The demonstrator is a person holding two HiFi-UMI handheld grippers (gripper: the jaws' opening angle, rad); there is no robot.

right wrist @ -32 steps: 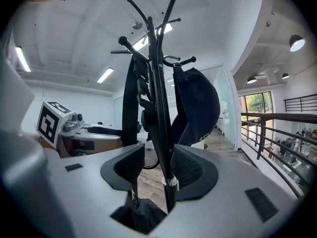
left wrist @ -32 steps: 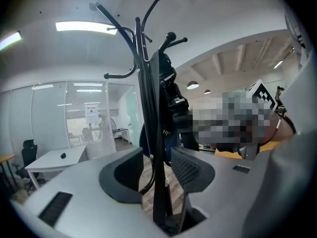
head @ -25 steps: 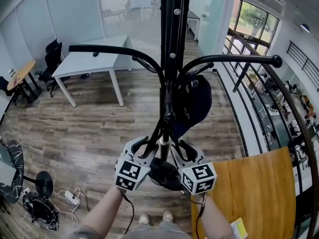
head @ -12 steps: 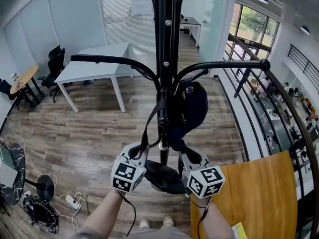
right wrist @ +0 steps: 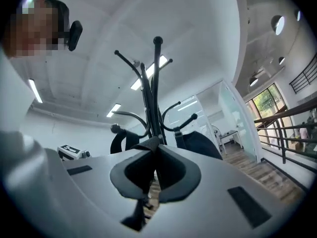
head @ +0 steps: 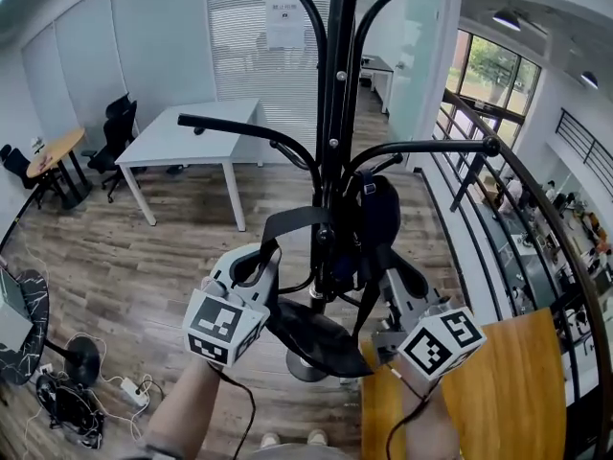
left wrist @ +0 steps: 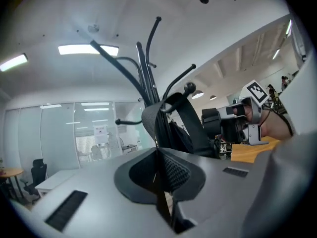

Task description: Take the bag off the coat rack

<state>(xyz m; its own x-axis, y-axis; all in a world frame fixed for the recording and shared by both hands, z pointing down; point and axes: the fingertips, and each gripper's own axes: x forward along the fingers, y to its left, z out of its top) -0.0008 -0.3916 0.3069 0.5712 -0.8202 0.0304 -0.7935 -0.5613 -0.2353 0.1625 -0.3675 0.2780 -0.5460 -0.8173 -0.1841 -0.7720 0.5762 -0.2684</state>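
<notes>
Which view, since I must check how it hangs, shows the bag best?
Head view: the bag hangs largely visible against the coat rack. Left gripper view shows mostly its strap pinched in the fingers; right gripper view, only part of it behind the fingers.

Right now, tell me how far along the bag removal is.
Done: left tool and right tool are each shut on a black strap. In hand: both straps held beside the coat rack pole. Left: the bag hangs on the rack; lift it clear.
</notes>
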